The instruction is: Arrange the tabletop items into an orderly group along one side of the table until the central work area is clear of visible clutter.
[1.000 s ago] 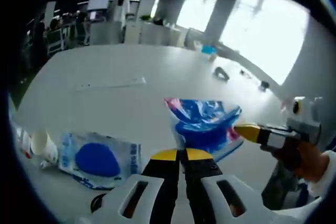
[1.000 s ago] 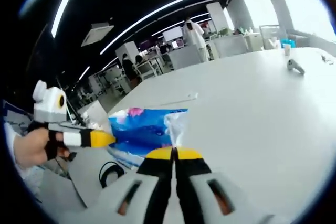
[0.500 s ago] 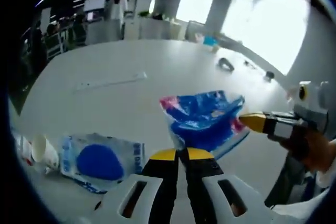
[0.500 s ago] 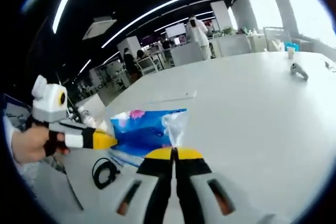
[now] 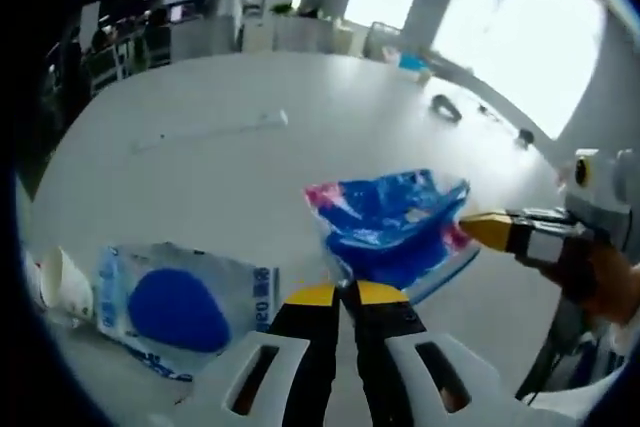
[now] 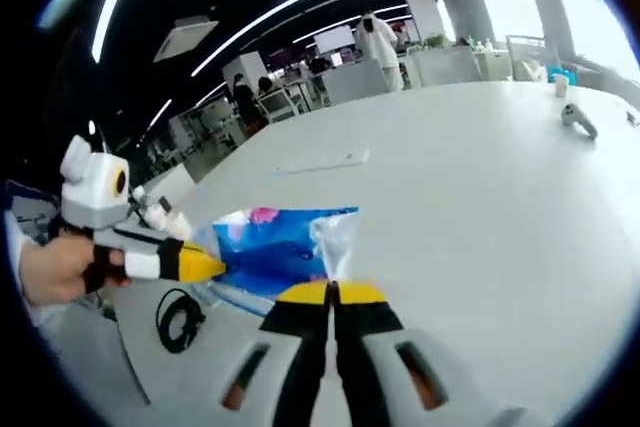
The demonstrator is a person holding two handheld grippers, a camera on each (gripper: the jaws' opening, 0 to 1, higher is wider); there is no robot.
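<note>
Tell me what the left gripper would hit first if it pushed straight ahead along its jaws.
The left gripper is already shut on the blue bag, also pinched by the right gripper. Pushing on would probably just shove the bag over the bare white table; depth is unclear.

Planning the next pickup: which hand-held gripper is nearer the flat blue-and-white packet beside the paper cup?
Left. The left hand-held gripper sits right beside the packet; the right hand-held gripper is farther, across the blue bag both pinch.
</note>
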